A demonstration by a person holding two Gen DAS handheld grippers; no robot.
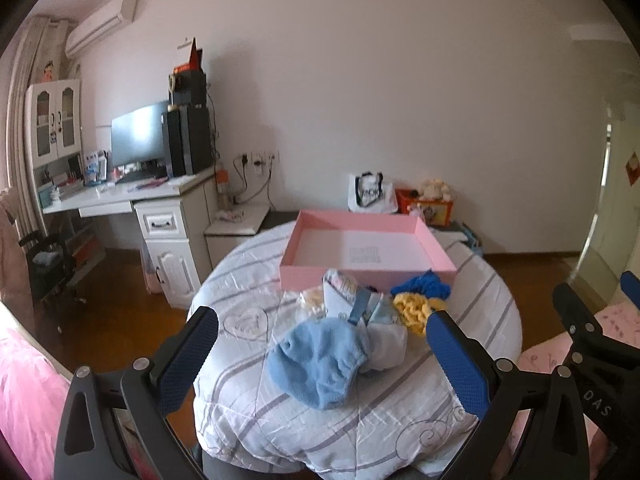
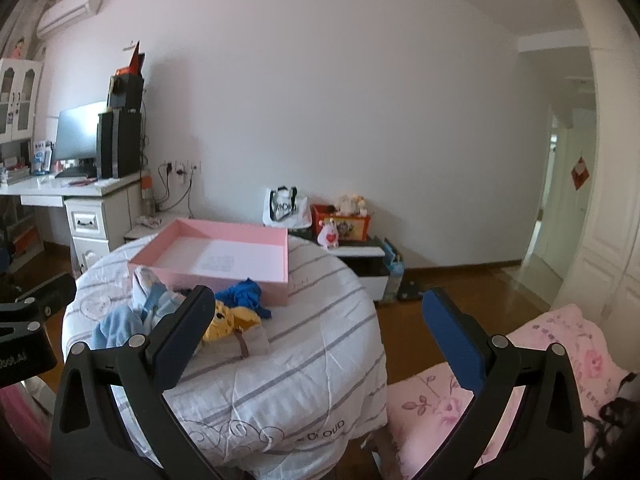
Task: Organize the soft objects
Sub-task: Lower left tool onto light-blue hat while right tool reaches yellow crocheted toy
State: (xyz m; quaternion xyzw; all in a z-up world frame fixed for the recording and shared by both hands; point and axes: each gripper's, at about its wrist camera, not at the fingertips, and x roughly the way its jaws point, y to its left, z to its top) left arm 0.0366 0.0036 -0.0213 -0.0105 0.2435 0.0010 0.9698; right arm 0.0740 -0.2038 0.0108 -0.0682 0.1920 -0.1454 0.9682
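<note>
Left wrist view is showing the left gripper (image 1: pixel 320 344) spread wide and empty above the light blue fleece (image 1: pixel 320 364) lying mid-quilt (image 1: pixel 280 440) before the pink box (image 1: pixel 368 276) — a shallow pinch is risking dragging the tangled neighbouring pieces along — while the right gripper (image 2: pixel 320 332) is hanging spread, empty.

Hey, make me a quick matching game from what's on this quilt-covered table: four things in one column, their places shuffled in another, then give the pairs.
Things
1. shallow pink cardboard box
2. light blue fleece cloth
3. yellow knitted piece
4. royal blue knitted piece

Places
A. nearest the left gripper
B. against the box's front wall
C. far side of the table, empty
D. just in front of the royal blue piece

Pairs: 1-C, 2-A, 3-D, 4-B
</note>
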